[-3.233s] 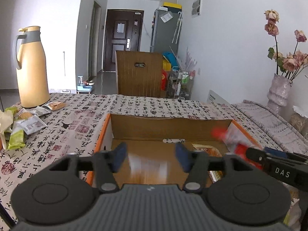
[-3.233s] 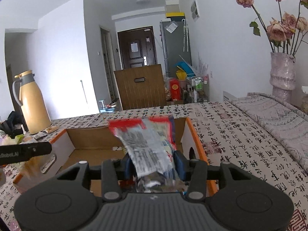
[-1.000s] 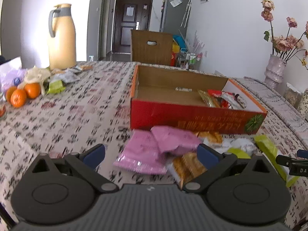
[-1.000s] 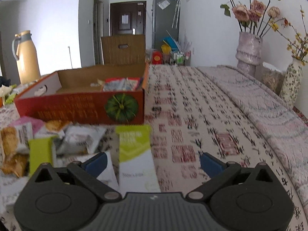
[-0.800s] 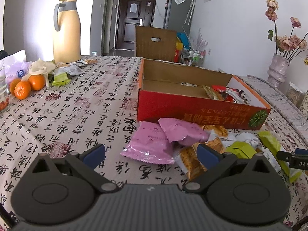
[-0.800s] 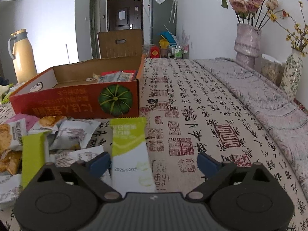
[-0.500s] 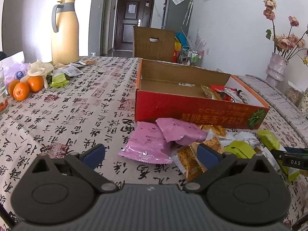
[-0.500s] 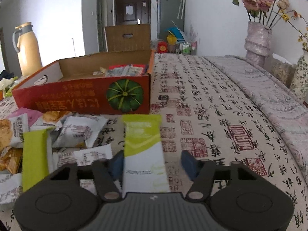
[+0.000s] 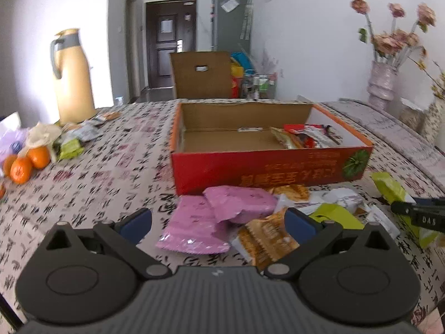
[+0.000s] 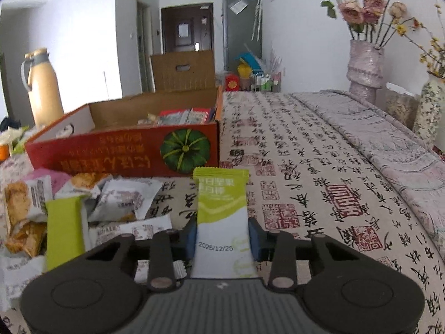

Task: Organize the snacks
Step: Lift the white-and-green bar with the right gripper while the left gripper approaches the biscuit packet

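One red cardboard box (image 9: 267, 167) stands open on the patterned tablecloth (image 10: 319, 167); it holds several snack packets (image 9: 306, 136) gathered at its right end, the rest of its floor bare. One yellow thermos jug (image 9: 73, 78) stands well left of the box, beyond three oranges (image 9: 25, 164). Two pink packets (image 9: 217, 217) lie overlapped just before the box front. Two green-and-white sachets lie before the box: the right gripper (image 10: 222, 236) is clamped on one green sachet (image 10: 222, 214); the other (image 10: 65, 231) lies loose. The left gripper (image 9: 218, 224) stands wide open, holding nothing.
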Action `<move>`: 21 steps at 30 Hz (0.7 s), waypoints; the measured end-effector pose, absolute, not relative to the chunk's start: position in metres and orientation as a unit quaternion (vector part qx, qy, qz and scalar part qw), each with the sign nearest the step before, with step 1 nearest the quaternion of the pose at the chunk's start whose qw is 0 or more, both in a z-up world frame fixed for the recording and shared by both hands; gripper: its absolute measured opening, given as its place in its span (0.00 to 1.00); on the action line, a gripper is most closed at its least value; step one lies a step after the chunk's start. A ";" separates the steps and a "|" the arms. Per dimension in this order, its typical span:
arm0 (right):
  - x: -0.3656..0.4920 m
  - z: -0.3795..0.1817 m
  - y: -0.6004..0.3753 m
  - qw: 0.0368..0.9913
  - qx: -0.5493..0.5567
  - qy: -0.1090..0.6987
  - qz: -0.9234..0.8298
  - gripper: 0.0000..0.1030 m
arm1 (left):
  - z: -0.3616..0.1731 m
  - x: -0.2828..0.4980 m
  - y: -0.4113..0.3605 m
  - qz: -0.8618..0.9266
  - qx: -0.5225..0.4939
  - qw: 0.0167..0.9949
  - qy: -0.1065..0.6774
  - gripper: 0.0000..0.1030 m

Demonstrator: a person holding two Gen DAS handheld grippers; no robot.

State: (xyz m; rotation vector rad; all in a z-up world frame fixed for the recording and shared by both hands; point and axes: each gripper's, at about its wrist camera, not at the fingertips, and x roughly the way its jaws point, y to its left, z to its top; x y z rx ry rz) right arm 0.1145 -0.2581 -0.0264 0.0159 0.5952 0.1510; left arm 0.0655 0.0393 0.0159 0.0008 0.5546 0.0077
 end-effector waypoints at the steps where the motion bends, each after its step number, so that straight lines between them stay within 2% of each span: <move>1: 0.112 -0.024 -0.259 0.954 0.011 0.289 0.074 0.35 | 0.017 0.066 0.036 0.000 0.006 0.962 0.273 1.00; 17: 0.091 -0.019 -0.279 0.960 0.053 0.267 0.062 0.35 | -0.005 0.080 -0.018 -0.046 0.164 0.946 0.276 1.00; 20: 0.091 -0.021 -0.281 0.960 0.057 0.268 0.059 0.35 | -0.009 0.078 -0.025 -0.063 0.193 0.941 0.272 0.95; 21: 0.091 -0.022 -0.281 0.960 0.058 0.269 0.059 0.35 | -0.011 0.078 -0.026 -0.068 0.199 0.939 0.273 0.90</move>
